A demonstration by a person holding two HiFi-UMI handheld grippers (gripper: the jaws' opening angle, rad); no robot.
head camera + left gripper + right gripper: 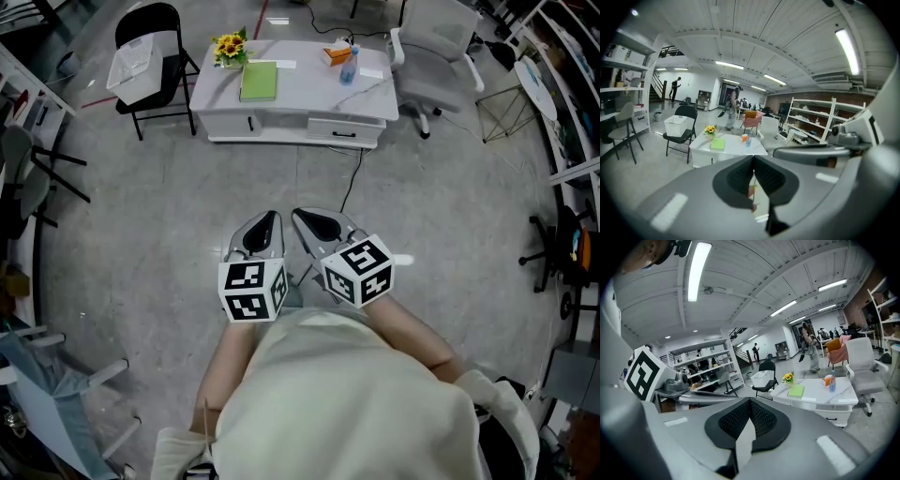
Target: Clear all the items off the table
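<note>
**Plainly, nothing is gripped yet: both tools closed and far from the table**

The left gripper (pixel 267 225) and the right gripper (pixel 307 221) are side by side over bare floor. Each gripper's own view shows the two jaws together with nothing between them.

All the items are on the white table (pixel 300 101), well apart from the grippers.

- **The green notebook (pixel 259 81)** lies flat, and its long axis runs from the front edge of the table to the back. I judge it light and rather stiff. Because it lies flat, I would pinch it at a short edge or slide it over the table rim first.
- **The bottle (pixel 349 66)** stands upright, cap up. It seems to be clear plastic, so probably light, round and slippery. A grip across the middle of the body seems safest.
- **The orange box (pixel 335 53)** is just beside the bottle. It is likely thin card that crushes easily, so it should be held gently by its sides.
- **The yellow flowers (pixel 229 46)** stand at the back left corner. They are fragile, so I would take them low at the base, not at the blossoms.
</note>
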